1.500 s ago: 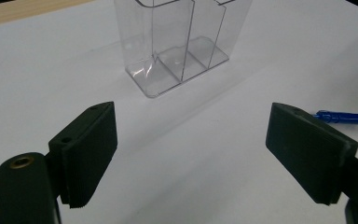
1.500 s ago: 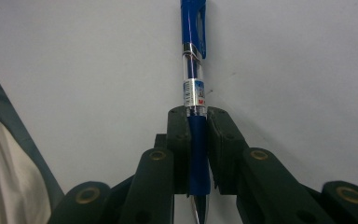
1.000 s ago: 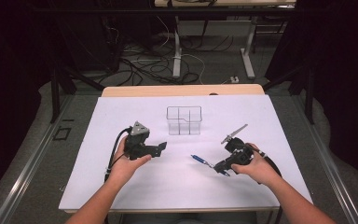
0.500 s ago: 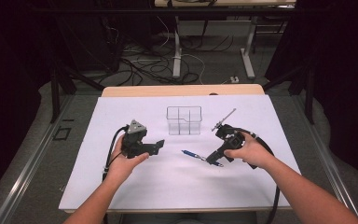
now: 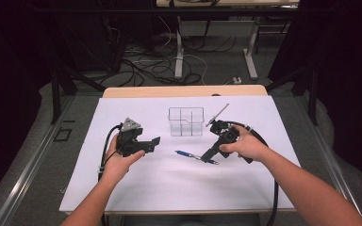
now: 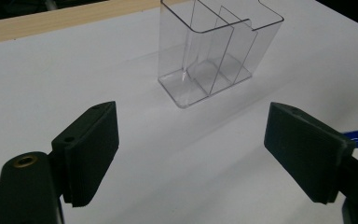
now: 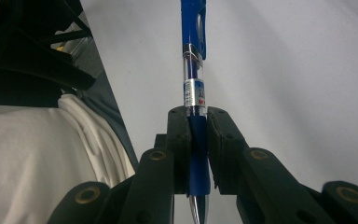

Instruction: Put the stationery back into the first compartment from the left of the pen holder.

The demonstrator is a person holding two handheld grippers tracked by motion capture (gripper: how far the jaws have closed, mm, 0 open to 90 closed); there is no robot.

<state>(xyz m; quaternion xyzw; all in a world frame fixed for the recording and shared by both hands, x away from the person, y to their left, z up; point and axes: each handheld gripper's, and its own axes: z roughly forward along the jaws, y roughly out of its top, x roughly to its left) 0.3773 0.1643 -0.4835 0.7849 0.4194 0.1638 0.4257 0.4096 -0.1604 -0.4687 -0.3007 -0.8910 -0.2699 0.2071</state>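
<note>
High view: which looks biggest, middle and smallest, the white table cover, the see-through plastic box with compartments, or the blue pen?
1. White table cover, by far the largest.
2. See-through plastic box with compartments.
3. Blue pen, slim, clamped in the right gripper.

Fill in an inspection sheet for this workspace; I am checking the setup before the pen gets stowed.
Surface: white table top, flat, with a wooden strip along its far edge.
Job's things: blue pen clamped in the right tool; clear plastic organizer with compartments stands upright at the middle of the far half, nothing seen inside.
Clutter: nothing seen on the table top.
Grippers: left tool open, nothing between its pads, pointed at the organizer; right tool shut on the pen, near its tip end.
Cables: one black cable trails from each tool toward the person; loose cables lie on the floor beyond the table.
Surroundings: dark room, desk legs behind.
</note>
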